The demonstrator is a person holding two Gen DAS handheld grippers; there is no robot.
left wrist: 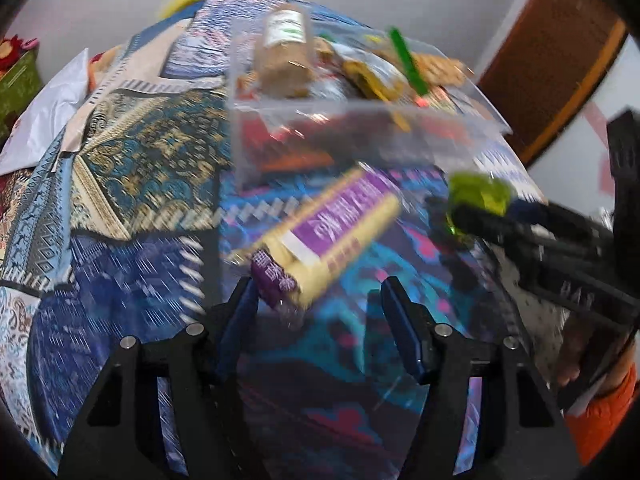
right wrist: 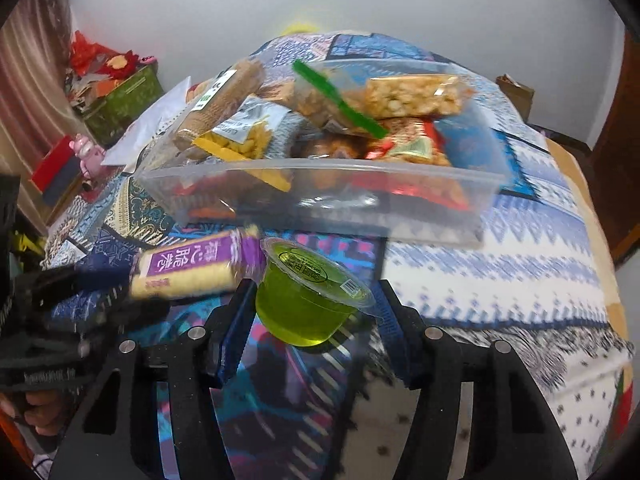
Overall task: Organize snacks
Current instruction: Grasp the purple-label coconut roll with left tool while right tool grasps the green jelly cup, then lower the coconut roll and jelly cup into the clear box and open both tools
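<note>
A: What does the left gripper [left wrist: 320, 300] have?

B: A long pack of wafer biscuits [left wrist: 320, 236], pale yellow rows under clear wrap, with a purple label printed in white characters. The picture is blurred, so I cannot tell whether the fingers pinch it. They stand spread, and the pack's crimped purple end sits just by the left finger [left wrist: 240, 312], while the right one looks apart from it.

A: And where does the pack lie?

B: It reaches forward from the jaws, tilted toward the clear plastic bin [left wrist: 360, 120], above the patterned blue cloth [left wrist: 132, 168].

A: The other hand?

B: The right gripper [right wrist: 316, 312] pinches a small jelly cup [right wrist: 308, 300], clear plastic holding bright green jelly, round, with a printed foil lid and a barcode. The cup sits between both fingers, tilted, its lid facing up and toward the bin.

A: Is the bin full?

B: Heaped. From the right wrist view, the bin [right wrist: 320, 168] holds a puffed-rice bar [right wrist: 416, 96] in clear wrap, a green strip [right wrist: 336, 96] lying across it, a tall tan biscuit roll [right wrist: 224, 100] and a silver packet of yellow snacks [right wrist: 248, 136]. Red wrappers show through its wall.

A: And the two snacks in hand?

B: Close together, the wafer pack just left of the jelly cup, both in front of the bin.
</note>
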